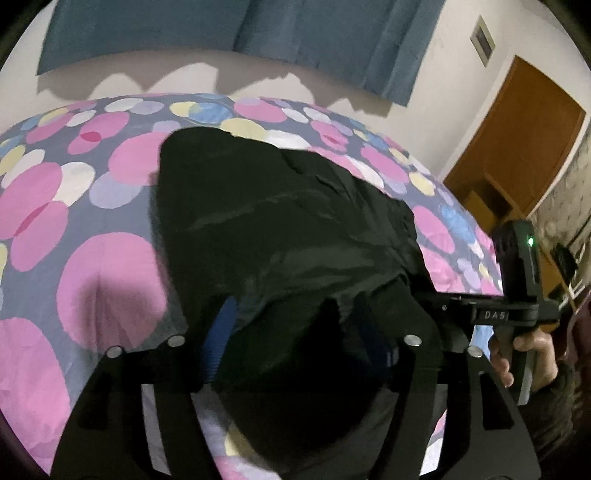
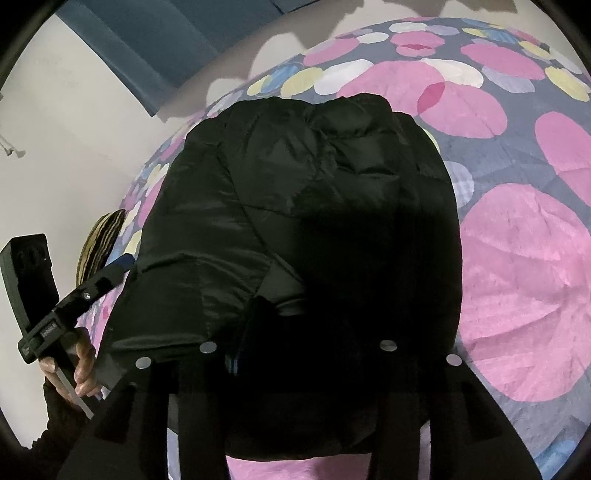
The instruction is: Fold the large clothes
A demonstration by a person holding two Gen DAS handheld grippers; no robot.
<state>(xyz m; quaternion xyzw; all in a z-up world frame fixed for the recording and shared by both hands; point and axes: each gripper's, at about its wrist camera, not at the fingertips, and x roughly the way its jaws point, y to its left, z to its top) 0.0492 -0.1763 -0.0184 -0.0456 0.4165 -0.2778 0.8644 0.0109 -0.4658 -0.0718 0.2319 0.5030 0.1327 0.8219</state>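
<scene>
A black puffy jacket (image 1: 280,221) lies bunched in a mound on a bedspread (image 1: 110,280) printed with pink circles. My left gripper (image 1: 295,336) is at the jacket's near edge. Its blue-padded fingers (image 1: 221,332) stand wide apart, with a bulge of jacket between them and no pinch showing. In the right wrist view the jacket (image 2: 295,184) fills the middle. My right gripper (image 2: 306,354) is low against the jacket's near edge in deep shadow, so its jaws cannot be read. Each view shows the other gripper's body at the side, held by a hand (image 1: 532,354).
The bedspread (image 2: 517,277) stretches out to the left and right of the jacket. A blue curtain (image 1: 221,29) hangs on the white wall behind the bed. A brown wooden door (image 1: 524,140) stands at the right. A striped cushion (image 2: 98,240) sits at the bed's left edge.
</scene>
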